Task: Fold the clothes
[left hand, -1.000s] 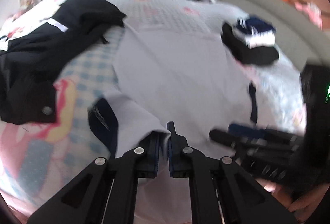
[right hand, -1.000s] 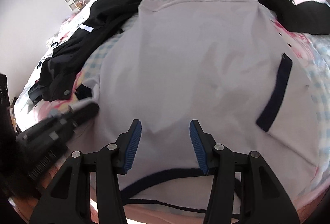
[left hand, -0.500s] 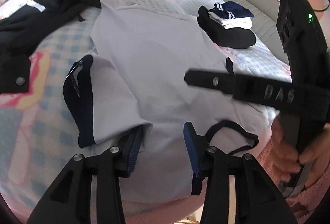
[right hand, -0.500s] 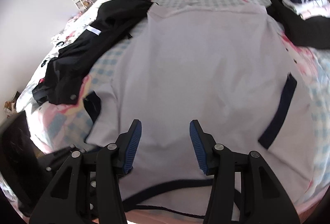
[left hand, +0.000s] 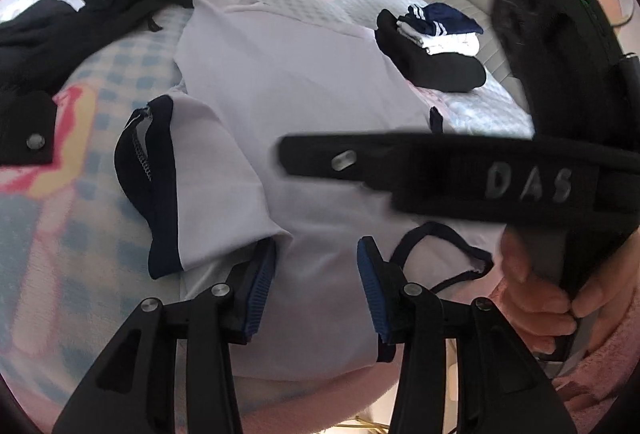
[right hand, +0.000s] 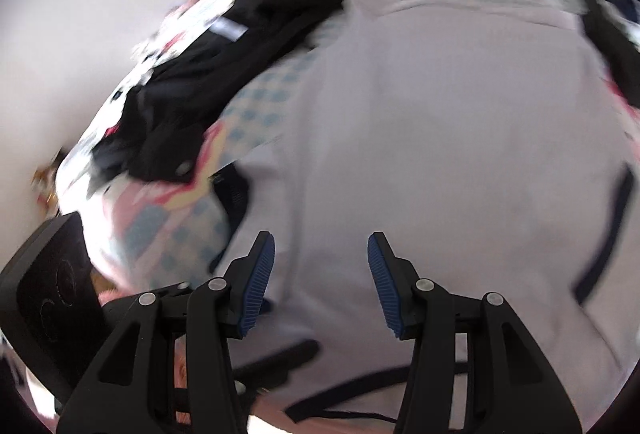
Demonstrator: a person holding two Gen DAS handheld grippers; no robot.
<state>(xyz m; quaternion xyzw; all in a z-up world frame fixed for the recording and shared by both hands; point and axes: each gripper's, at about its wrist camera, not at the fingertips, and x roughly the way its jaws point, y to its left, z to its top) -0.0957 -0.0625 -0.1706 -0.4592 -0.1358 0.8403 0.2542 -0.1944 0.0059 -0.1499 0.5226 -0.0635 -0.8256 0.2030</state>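
White shirt point(left hand: 304, 82) spread flat mid-bed point(left hand: 52, 234), beside black jacket point(left hand: 80, 14). Thin, limp, light; best pinched at navy-cuffed sleeve. Left gripper point(left hand: 316, 274) just opened, empty; right gripper point(right hand: 320, 274) open, empty.

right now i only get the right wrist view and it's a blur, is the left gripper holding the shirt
Observer: No. The left gripper has just been opening. Its jaws stand apart above the white shirt, with nothing pinched between the pads.
Operator: where's the sleeve near it
Observer: The sleeve lies flat at the shirt's side, its inner end by the gripper's finger and its navy cuff gaping open.
Operator: dark thing at my right edge?
Observer: A folded stack: a black garment underneath, with white and navy striped pieces on top.
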